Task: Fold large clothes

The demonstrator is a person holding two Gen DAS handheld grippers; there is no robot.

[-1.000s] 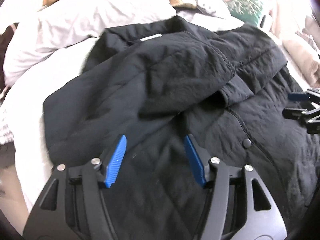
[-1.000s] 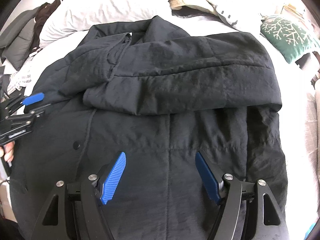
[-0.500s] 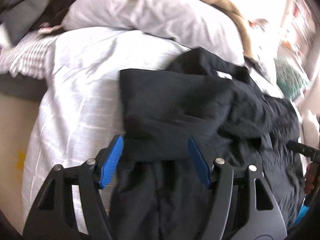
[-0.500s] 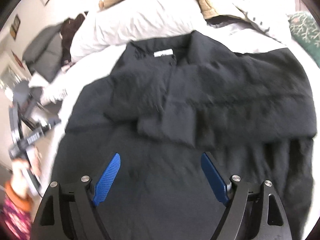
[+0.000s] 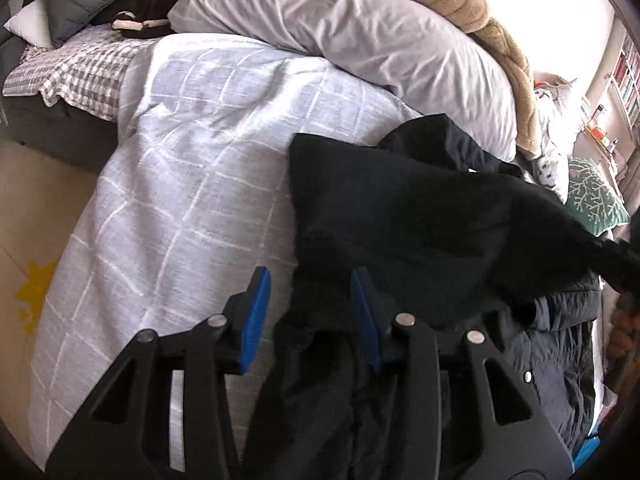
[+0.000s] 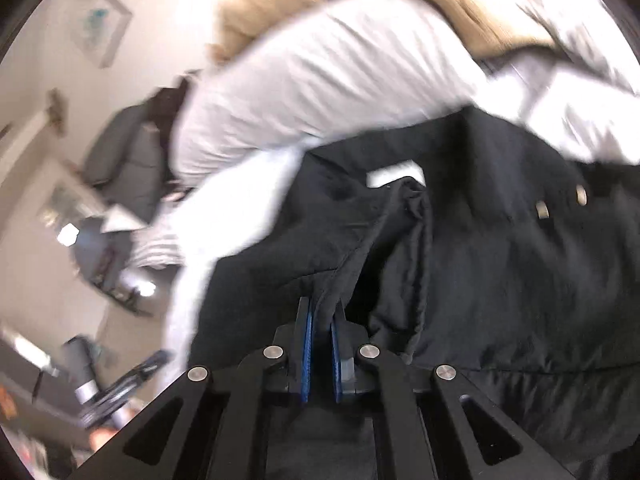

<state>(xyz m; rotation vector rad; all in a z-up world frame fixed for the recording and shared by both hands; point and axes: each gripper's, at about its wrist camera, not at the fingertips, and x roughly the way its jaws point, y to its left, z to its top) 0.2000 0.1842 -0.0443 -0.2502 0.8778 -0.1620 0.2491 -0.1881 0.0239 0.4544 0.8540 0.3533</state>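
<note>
A large black jacket [image 5: 420, 216] lies on the bed, its sleeves folded across the body. In the left wrist view my left gripper [image 5: 310, 308] is partly closed around the jacket's left hem edge, the blue pads [image 5: 256, 312] still apart with black cloth between them. In the right wrist view my right gripper [image 6: 320, 332] is shut on a fold of the jacket [image 6: 500, 260], which is lifted toward the collar with its white label [image 6: 394, 174]. The right wrist view is blurred by motion.
The bed has a pale grid-pattern duvet [image 5: 192, 184], a grey-white pillow [image 5: 360, 36] and a tan plush blanket [image 5: 480, 20] at its head. A teal pillow [image 5: 592, 200] lies at the right. The floor [image 5: 24, 240] is at the left beside the bed edge.
Both grippers dropped to the jacket's lower edge. The right gripper closed on the cloth and lifted it toward the collar. The left gripper narrowed around the left hem.
</note>
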